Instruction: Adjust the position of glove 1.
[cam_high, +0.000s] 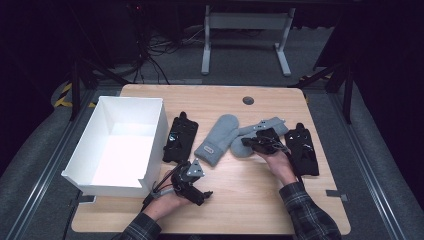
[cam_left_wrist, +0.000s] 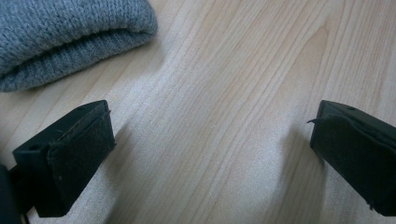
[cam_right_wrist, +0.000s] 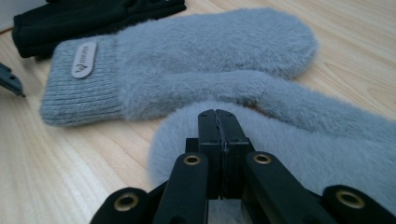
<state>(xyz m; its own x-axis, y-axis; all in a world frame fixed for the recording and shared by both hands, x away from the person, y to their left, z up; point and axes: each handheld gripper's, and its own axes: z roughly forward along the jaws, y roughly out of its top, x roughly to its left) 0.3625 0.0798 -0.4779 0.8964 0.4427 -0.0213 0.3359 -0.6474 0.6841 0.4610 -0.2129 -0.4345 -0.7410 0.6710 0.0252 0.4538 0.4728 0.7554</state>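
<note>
One grey mitten (cam_right_wrist: 299, 154) lies crosswise, tip leftward.

This looks like a lab or recording studio set up for data collection, not a home. A light wooden table (cam_high: 240, 200) stands alone at the centre of the frame on grey carpet (cam_high: 385, 165), ringed by darkness. Metal rails (cam_high: 370, 165) run along the floor at both sides of the table. At upper left, a tangle of black cables (cam_high: 150, 50) lies on the floor, with yellow-black hazard tape (cam_high: 64, 95) just below it. At top centre stand the white legs of an adjustable desk (cam_high: 245, 35). Dark stand legs (cam_high: 345, 75) show at upper right.
</note>
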